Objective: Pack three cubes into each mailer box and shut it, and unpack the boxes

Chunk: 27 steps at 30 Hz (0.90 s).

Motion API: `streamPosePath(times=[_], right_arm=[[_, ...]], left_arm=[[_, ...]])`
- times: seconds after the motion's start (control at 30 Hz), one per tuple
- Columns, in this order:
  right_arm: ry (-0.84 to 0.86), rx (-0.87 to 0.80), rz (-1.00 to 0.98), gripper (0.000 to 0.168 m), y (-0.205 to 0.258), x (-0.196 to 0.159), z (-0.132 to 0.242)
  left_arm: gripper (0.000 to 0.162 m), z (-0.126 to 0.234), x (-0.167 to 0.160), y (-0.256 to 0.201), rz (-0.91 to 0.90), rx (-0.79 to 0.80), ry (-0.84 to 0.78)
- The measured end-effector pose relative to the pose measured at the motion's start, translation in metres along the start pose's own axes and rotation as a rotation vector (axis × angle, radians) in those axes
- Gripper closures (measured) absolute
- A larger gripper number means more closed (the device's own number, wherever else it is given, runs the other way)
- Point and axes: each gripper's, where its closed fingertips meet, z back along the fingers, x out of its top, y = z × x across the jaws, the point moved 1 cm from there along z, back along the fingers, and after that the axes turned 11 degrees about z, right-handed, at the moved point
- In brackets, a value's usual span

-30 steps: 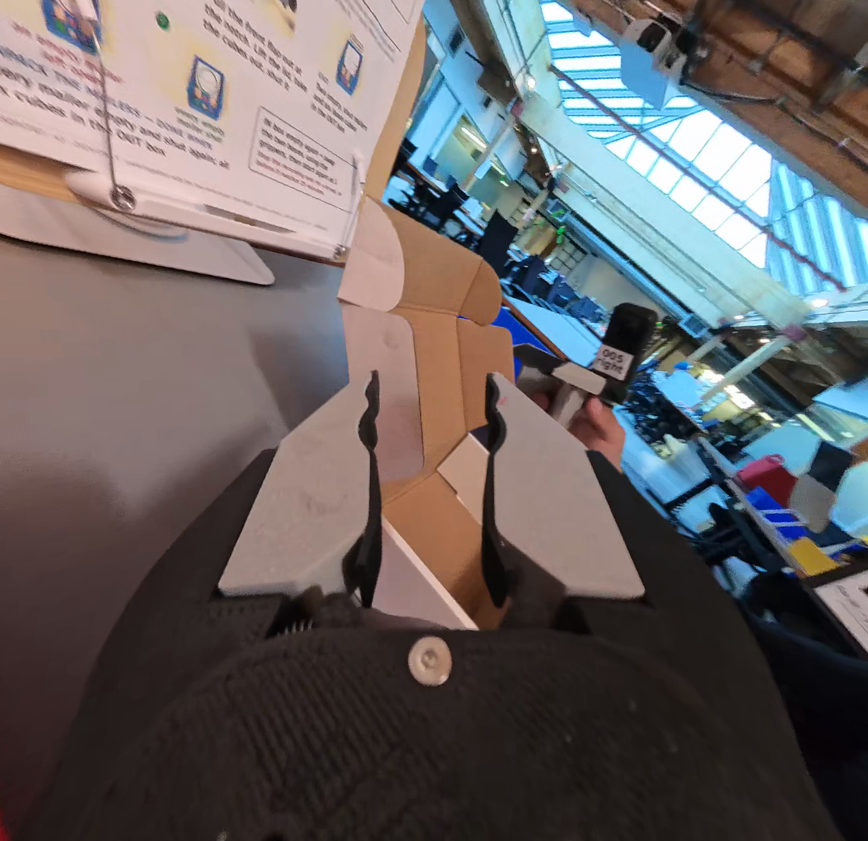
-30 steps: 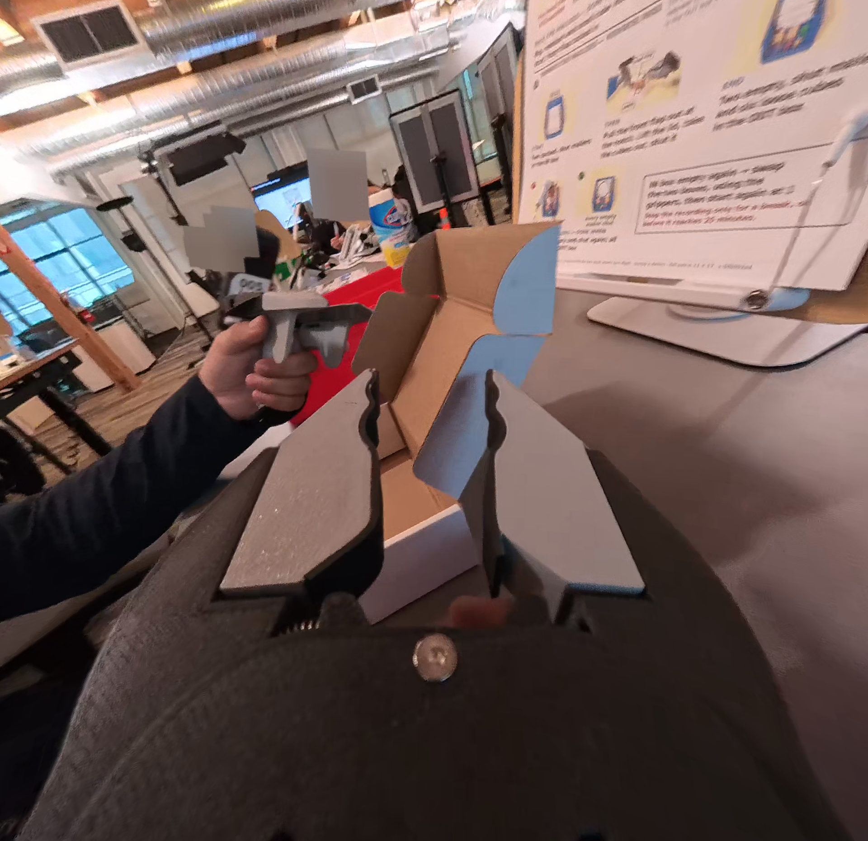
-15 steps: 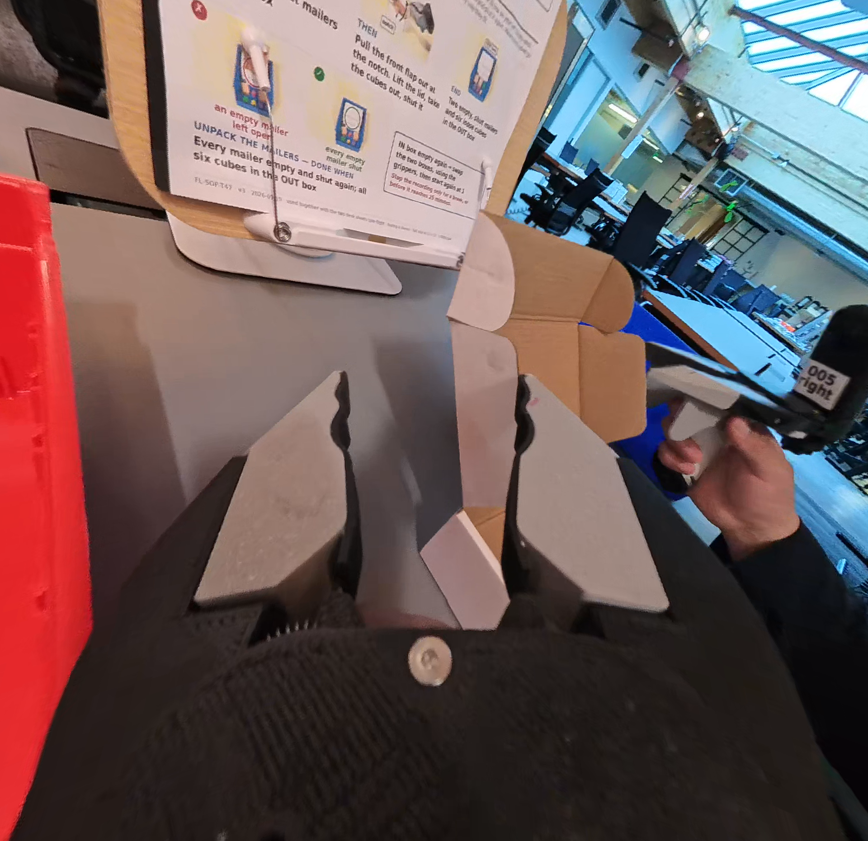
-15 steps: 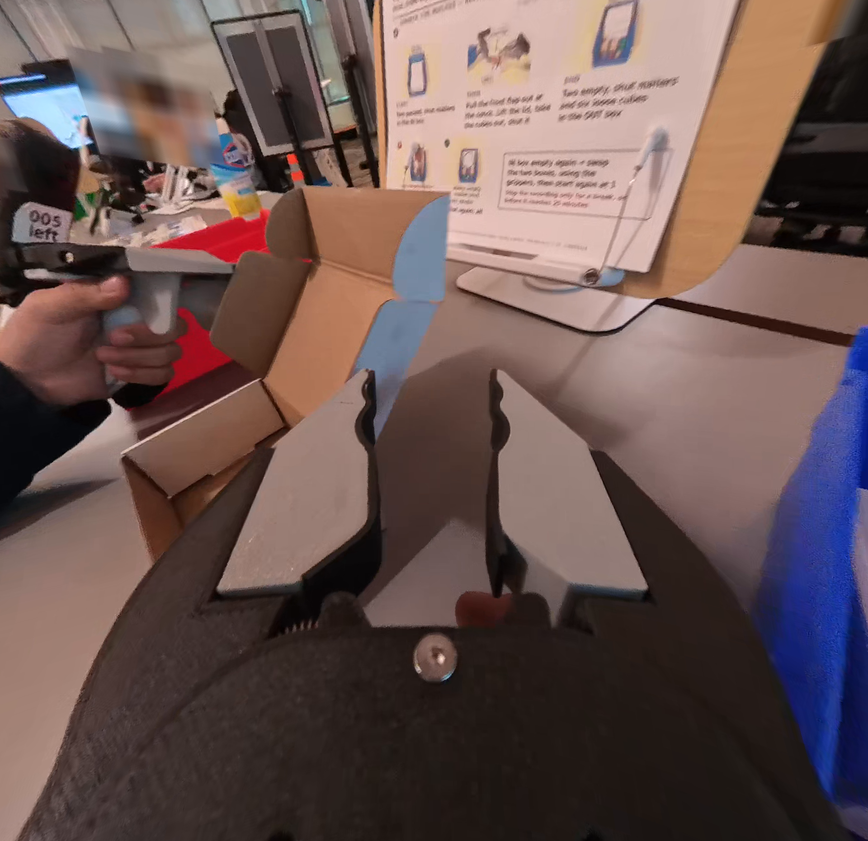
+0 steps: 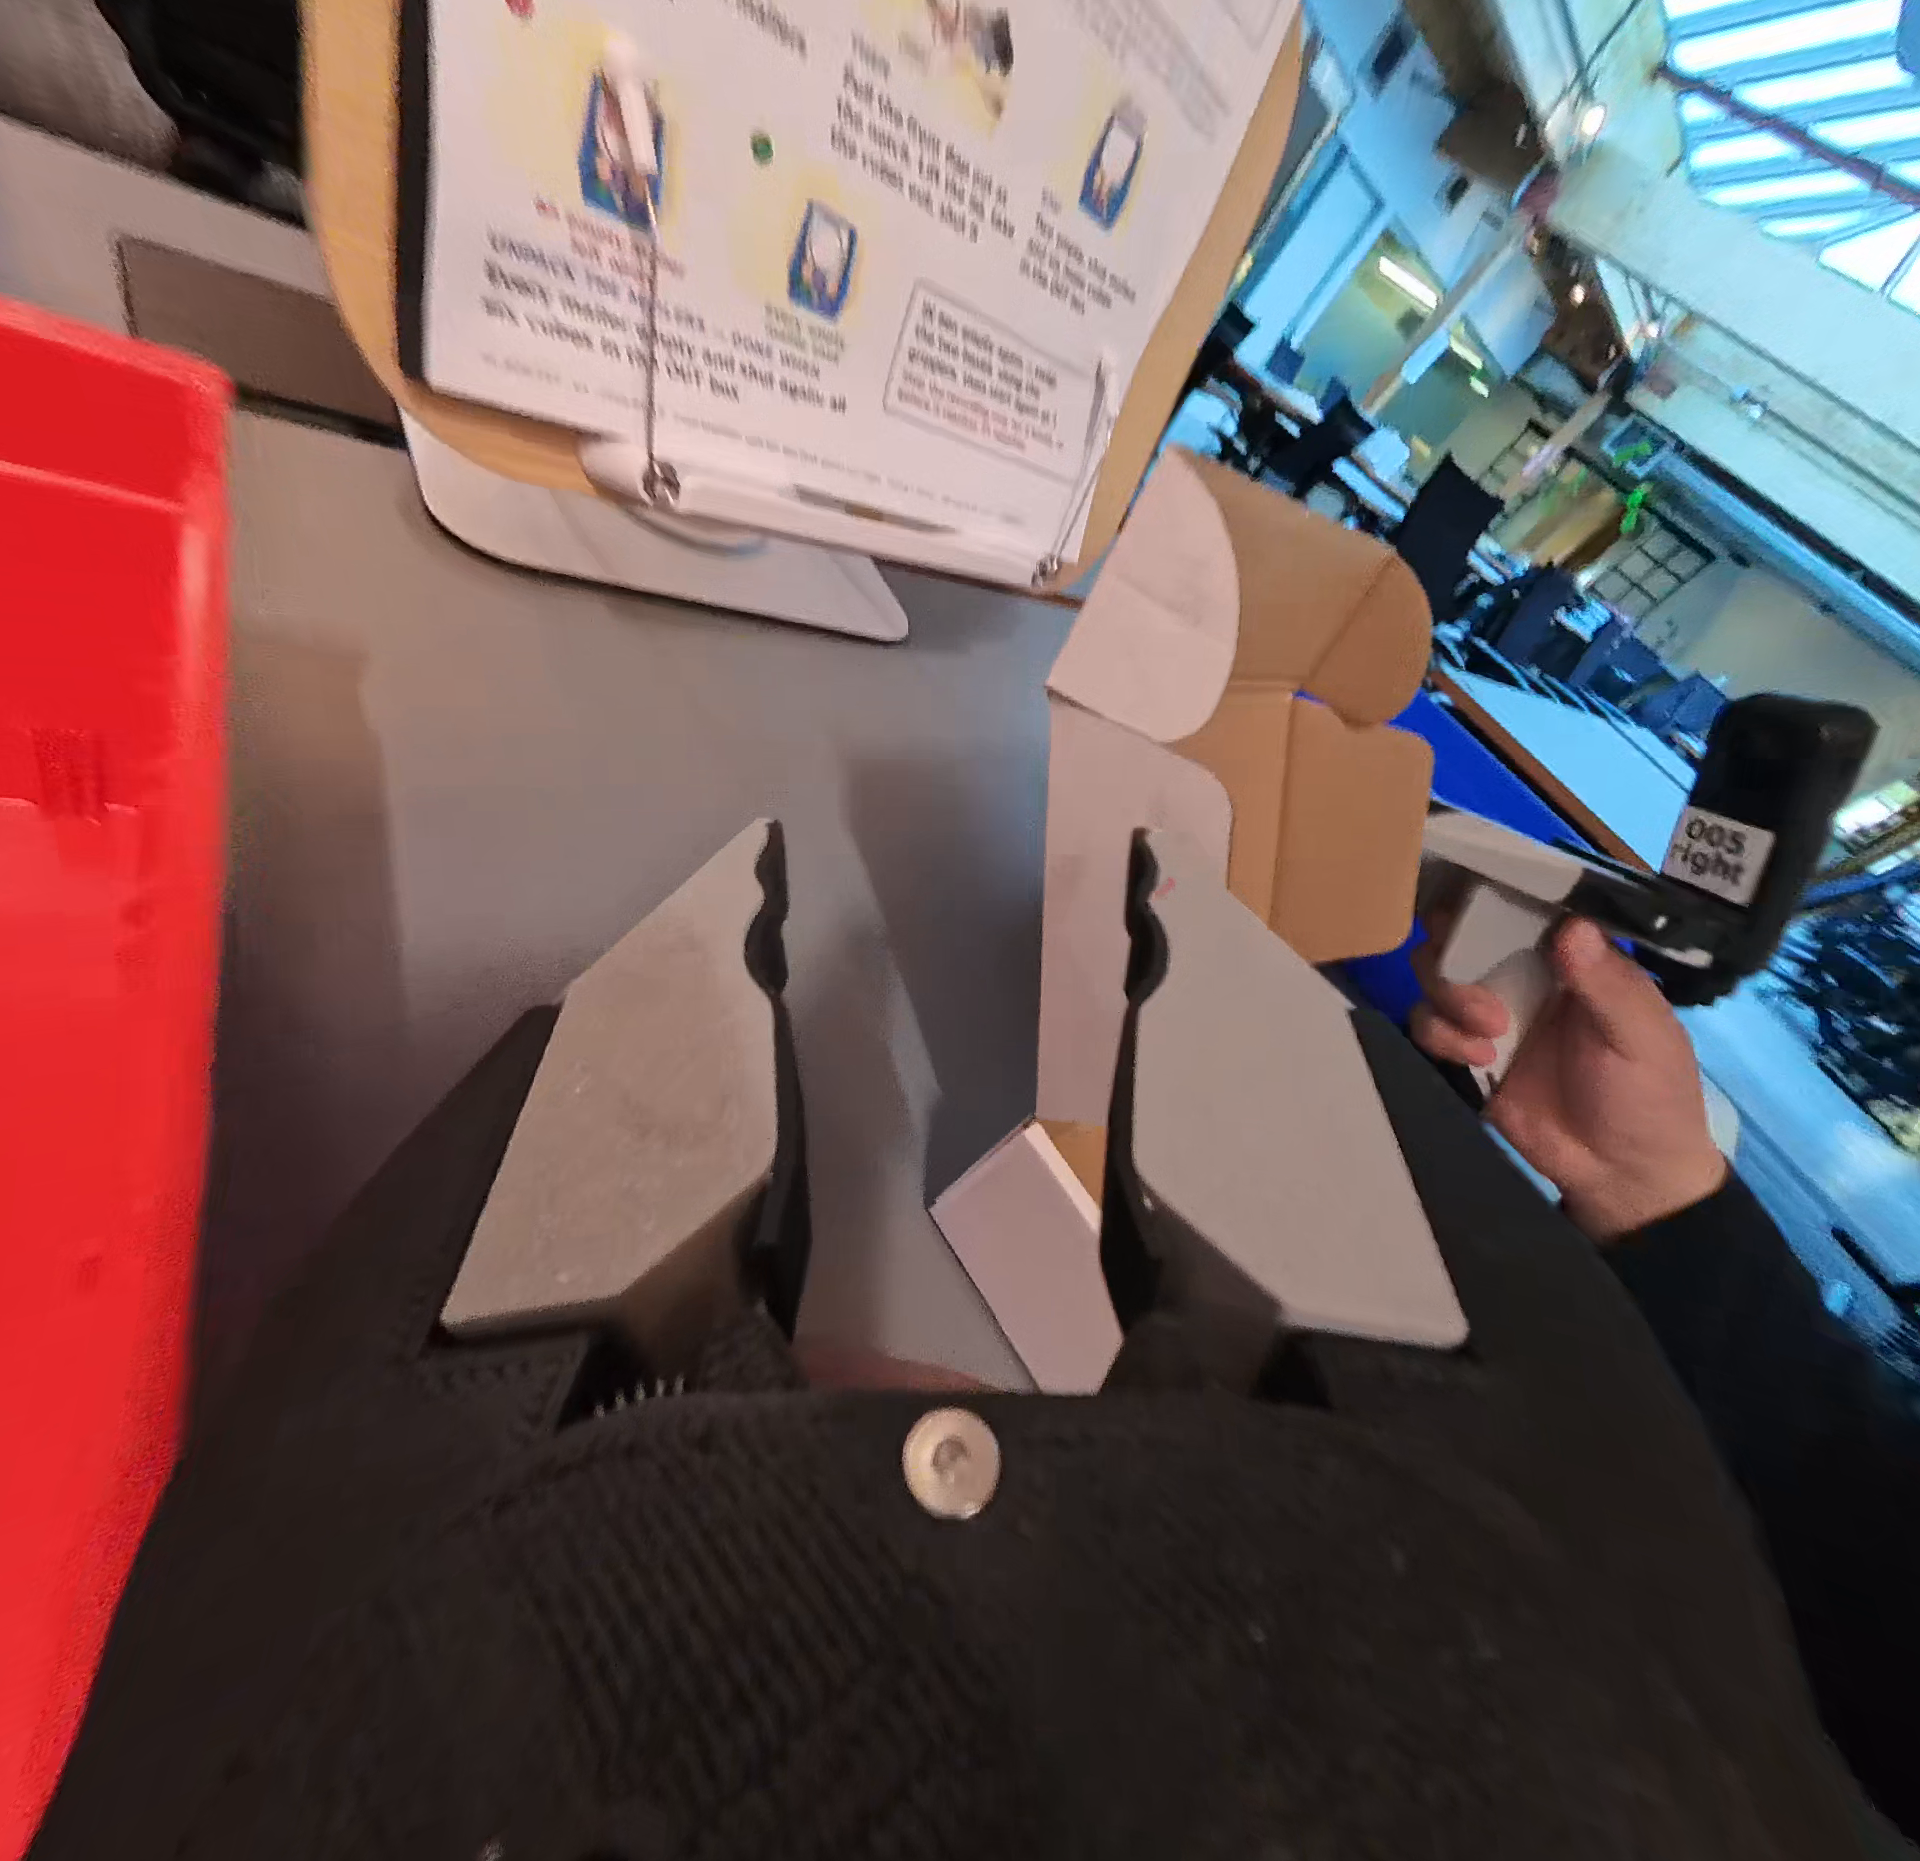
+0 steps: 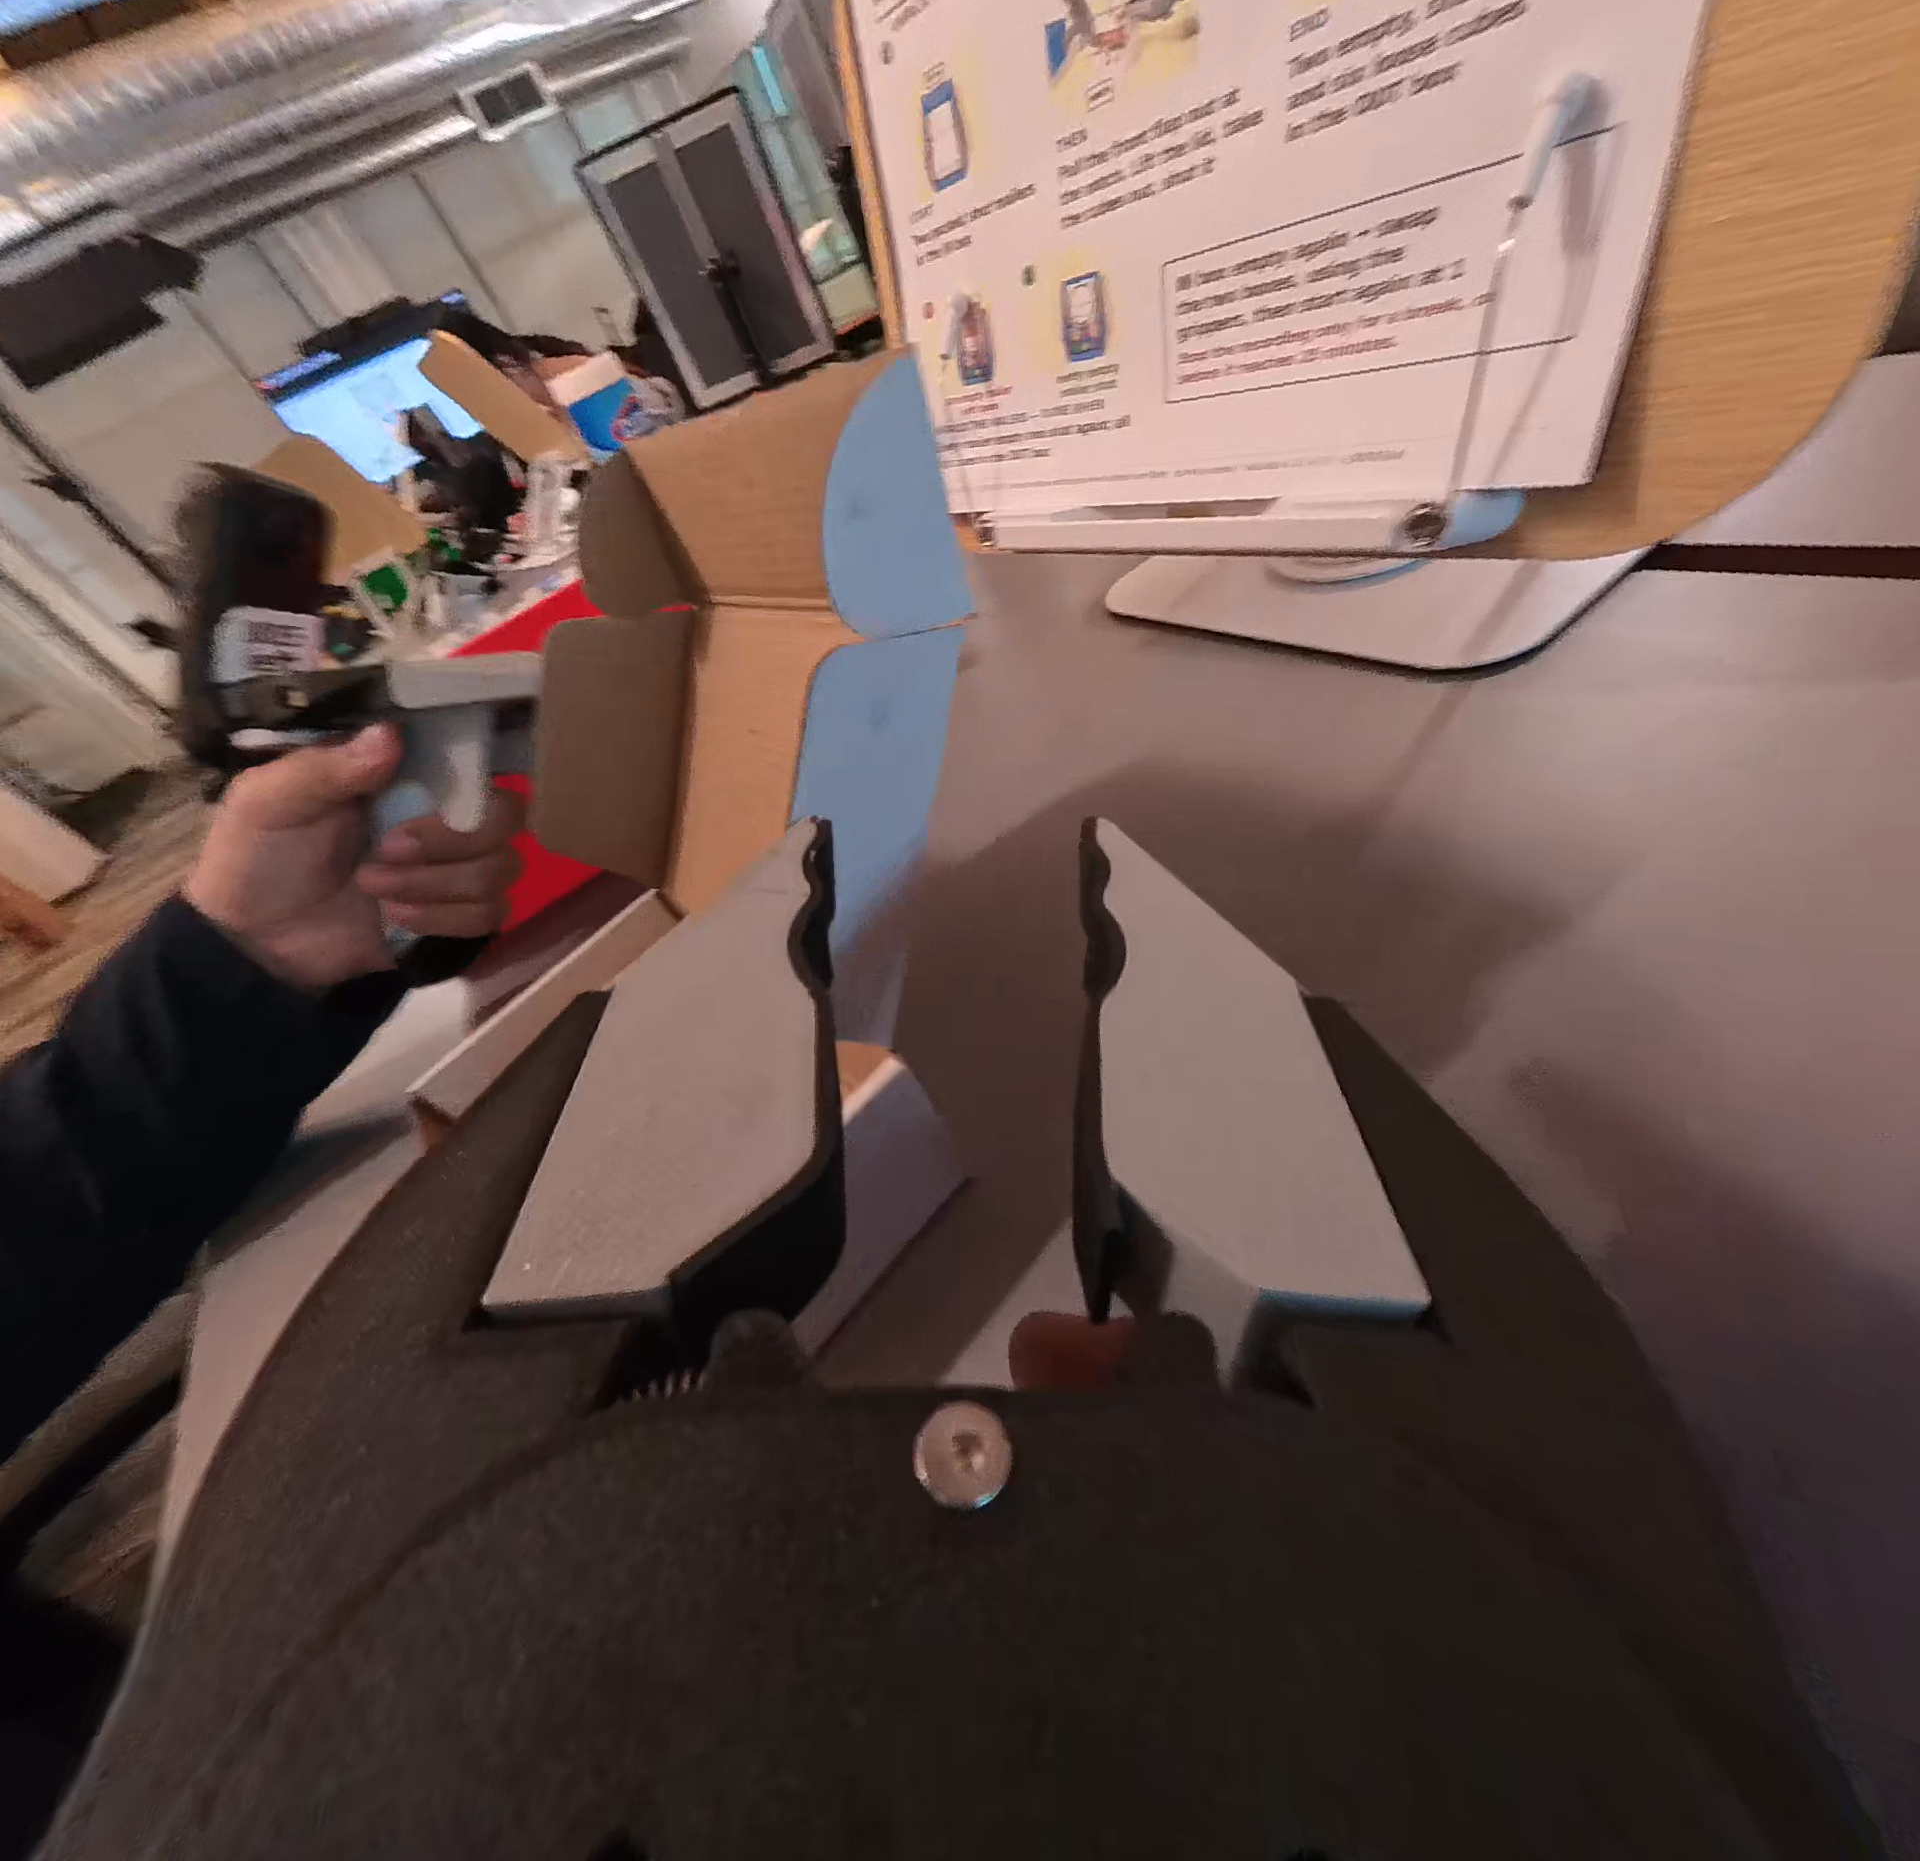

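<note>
Left tongs: spread apart, empty, over the grey desk, lower centre of frame.
Right tongs: spread apart, empty, lower centre of frame.
Mailer box: open, lid raised, brown inside, white outside; left of centre in the right wrist view, right of centre in the left.
Instruction sheet: printed and illustrated, clipped to a wooden stand, upper frame, behind the box.
Red bin: left edge.
Each tool carries a small white printed label.
</note>
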Motion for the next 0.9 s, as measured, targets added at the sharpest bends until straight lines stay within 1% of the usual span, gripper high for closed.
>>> streamPosePath(times=[0.03, 0.07, 0.1, 0.13, 0.17, 0.2, 0.27, 0.33, 0.4, 0.43, 0.53, 0.6, 0.67, 0.77, 0.9], right_arm=[[0.000, 0.035, -0.020, 0.124, 0.004, -0.001, -0.003], [-0.003, 0.068, -0.040, 0.125, 0.008, -0.001, -0.006], [0.001, 0.089, -0.057, 0.128, 0.009, -0.002, -0.007], [0.009, 0.104, -0.055, 0.131, 0.011, -0.004, -0.008], [0.014, 0.116, -0.042, 0.135, 0.012, -0.004, -0.008], [0.017, 0.128, -0.030, 0.138, 0.014, -0.005, -0.008], [0.019, 0.152, -0.016, 0.140, 0.016, -0.004, -0.008], [0.023, 0.175, -0.017, 0.142, 0.018, -0.004, -0.009], [0.024, 0.218, -0.015, 0.149, 0.021, -0.004, -0.009], [0.024, 0.236, -0.015, 0.149, 0.022, -0.004, -0.009], [0.033, 0.228, -0.027, 0.144, 0.016, -0.005, -0.010], [0.042, 0.227, -0.042, 0.143, 0.013, -0.006, -0.012], [0.046, 0.255, -0.059, 0.149, 0.014, -0.005, -0.012], [0.025, 0.349, -0.078, 0.168, 0.024, -0.003, -0.007], [0.016, 0.382, -0.050, 0.168, 0.030, -0.003, -0.003]], left_arm=[[0.095, -0.005, -0.006, 0.000, 0.023, -0.017, 0.039], [0.098, -0.010, -0.011, -0.003, 0.053, -0.051, 0.066], [0.106, -0.012, -0.013, -0.007, 0.086, -0.103, 0.071], [0.118, -0.014, -0.014, -0.012, 0.114, -0.160, 0.072], [0.124, -0.015, -0.015, -0.013, 0.139, -0.187, 0.080], [0.123, -0.017, -0.016, -0.013, 0.125, -0.185, 0.090], [0.138, -0.016, -0.019, -0.021, 0.085, -0.233, 0.108], [0.145, -0.016, -0.022, -0.027, 0.086, -0.269, 0.131], [0.145, -0.016, -0.024, -0.029, 0.078, -0.280, 0.147], [0.146, -0.015, -0.025, -0.030, 0.075, -0.292, 0.158], [0.146, -0.016, -0.028, -0.031, 0.079, -0.324, 0.205], [0.147, -0.016, -0.030, -0.031, 0.075, -0.340, 0.232], [0.147, -0.016, -0.032, -0.032, 0.073, -0.354, 0.251], [0.147, -0.015, -0.034, -0.035, 0.052, -0.375, 0.258], [0.146, -0.012, -0.038, -0.040, 0.019, -0.401, 0.263]])
